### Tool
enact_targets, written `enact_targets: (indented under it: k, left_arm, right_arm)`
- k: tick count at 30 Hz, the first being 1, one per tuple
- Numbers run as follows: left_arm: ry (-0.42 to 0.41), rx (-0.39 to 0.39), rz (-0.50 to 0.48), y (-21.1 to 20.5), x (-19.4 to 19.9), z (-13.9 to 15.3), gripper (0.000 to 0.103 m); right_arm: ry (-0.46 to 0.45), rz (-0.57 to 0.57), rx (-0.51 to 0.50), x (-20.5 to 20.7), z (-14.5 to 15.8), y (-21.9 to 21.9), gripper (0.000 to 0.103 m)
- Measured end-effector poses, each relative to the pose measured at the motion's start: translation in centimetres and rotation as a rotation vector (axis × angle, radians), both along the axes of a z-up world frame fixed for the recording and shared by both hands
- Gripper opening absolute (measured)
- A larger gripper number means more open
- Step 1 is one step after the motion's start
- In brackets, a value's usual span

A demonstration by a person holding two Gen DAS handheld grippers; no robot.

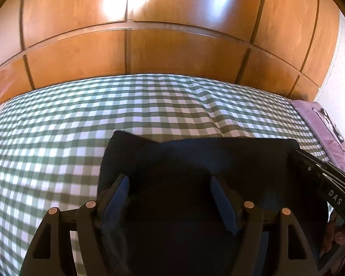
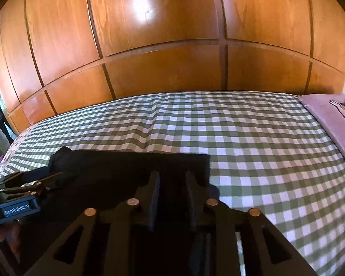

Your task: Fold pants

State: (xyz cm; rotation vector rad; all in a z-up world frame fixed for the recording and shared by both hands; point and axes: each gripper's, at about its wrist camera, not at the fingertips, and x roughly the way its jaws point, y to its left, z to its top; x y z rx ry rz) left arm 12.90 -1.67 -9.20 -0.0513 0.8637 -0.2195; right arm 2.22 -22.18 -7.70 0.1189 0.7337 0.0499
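The dark navy pants (image 1: 195,161) lie folded into a compact block on the green-and-white checked bedspread (image 1: 57,126). My left gripper (image 1: 170,181) is open, its fingers spread over the near part of the pants. In the right wrist view the pants (image 2: 126,168) lie left of centre. My right gripper (image 2: 172,177) has a moderate gap between its fingers and hovers over the pants' right end; nothing shows between the fingers. The right gripper also shows at the right edge of the left wrist view (image 1: 322,172), and the left gripper at the left edge of the right wrist view (image 2: 34,179).
A wall of wooden wardrobe panels (image 1: 172,46) stands behind the bed. A lilac pillow (image 1: 326,126) with a dark print lies at the bed's right end, also in the right wrist view (image 2: 333,119). Checked bedspread (image 2: 264,149) stretches right of the pants.
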Motion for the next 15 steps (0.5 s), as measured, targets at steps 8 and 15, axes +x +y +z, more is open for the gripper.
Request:
enact_targets:
  k: [8, 15]
  left_arm:
    - [-0.052, -0.004, 0.019, 1.6, -3.8, 0.1, 0.074]
    - [-0.073, -0.030, 0.030, 2.7, -6.4, -0.5, 0.074]
  right_arm:
    - [0.037, -0.033, 0.081, -4.1, -0.5, -1.9, 0.058]
    - [0.074, -0.033, 0.178, -5.7, -1.3, -2.9, 0.064]
